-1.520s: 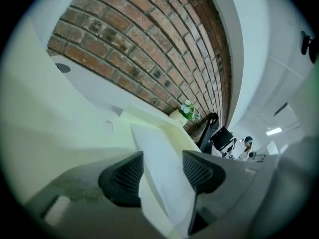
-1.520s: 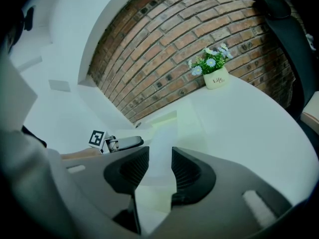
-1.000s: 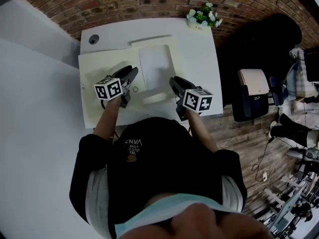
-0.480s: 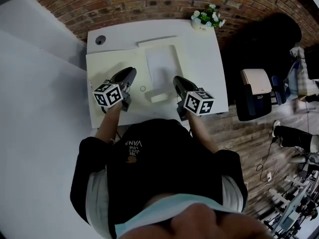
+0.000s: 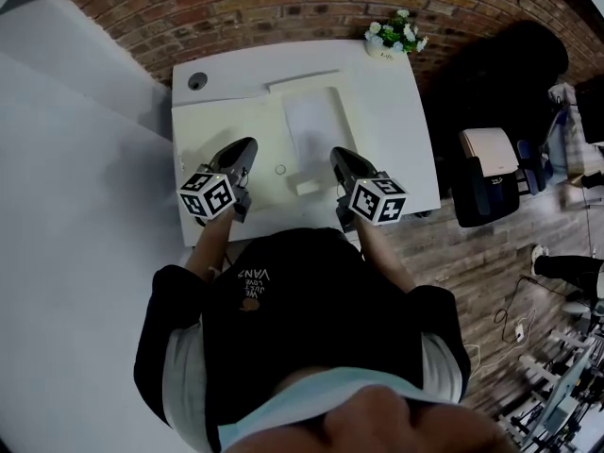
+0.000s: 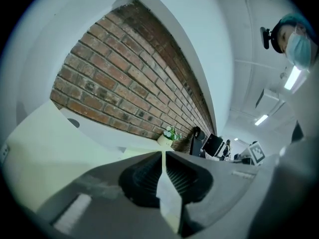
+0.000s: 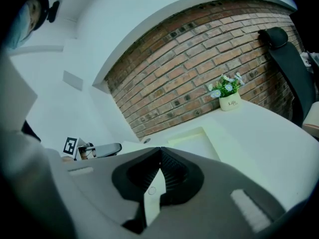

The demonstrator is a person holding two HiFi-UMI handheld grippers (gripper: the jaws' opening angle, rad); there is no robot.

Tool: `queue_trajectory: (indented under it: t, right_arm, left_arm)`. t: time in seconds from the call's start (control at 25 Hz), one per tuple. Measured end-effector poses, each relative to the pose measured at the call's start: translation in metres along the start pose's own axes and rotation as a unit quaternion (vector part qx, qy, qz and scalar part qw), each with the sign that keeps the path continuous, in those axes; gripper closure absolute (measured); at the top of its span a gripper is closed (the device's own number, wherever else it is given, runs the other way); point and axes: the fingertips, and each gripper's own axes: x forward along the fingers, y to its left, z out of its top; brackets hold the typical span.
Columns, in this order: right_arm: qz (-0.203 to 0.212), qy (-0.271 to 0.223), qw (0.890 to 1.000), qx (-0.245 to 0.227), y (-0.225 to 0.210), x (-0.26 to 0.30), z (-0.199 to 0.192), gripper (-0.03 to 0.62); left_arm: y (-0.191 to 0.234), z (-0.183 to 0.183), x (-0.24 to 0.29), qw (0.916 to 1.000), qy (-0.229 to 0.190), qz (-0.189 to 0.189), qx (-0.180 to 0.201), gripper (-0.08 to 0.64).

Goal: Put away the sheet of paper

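Note:
The white sheet of paper [image 5: 311,125] lies flat on a pale mat [image 5: 226,121] in the middle of the white desk [image 5: 401,130]. My left gripper [image 5: 247,146] hovers to the paper's left and my right gripper [image 5: 336,154] to its right, both nearer the front edge and apart from the sheet. In the left gripper view the left gripper [image 6: 162,156] is closing, its pads all but meeting with nothing between them. In the right gripper view the right gripper [image 7: 160,151] is shut and empty, with the paper [image 7: 192,141] ahead of it.
A small white block [image 5: 307,187] and a little ring [image 5: 280,169] lie between the grippers. A potted plant [image 5: 394,36] stands at the far right corner by the brick wall. A cable hole [image 5: 197,81] is at the far left. A chair [image 5: 491,173] stands right of the desk.
Both grippers' jaws have closed from wide apart. The grippers have drawn back a little toward the desk's front edge. The paper stays flat on the mat.

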Motion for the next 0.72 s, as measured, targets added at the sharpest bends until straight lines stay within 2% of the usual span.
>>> queue_trajectory:
  t: [0.36,0.72]
  right_arm:
    - [0.011,-0.027,1.0,-0.008,0.02,0.0,0.001,0.594]
    - [0.021,-0.033,0.999,-0.019,0.032,0.002,-0.004,0.594]
  left_arm:
    - [-0.001,0.012,-0.029,0.9994,-0.024,0.006,0.025,0.558]
    - [-0.009,0.005,-0.036,0.9988,-0.019,-0.005,0.046,0.558]
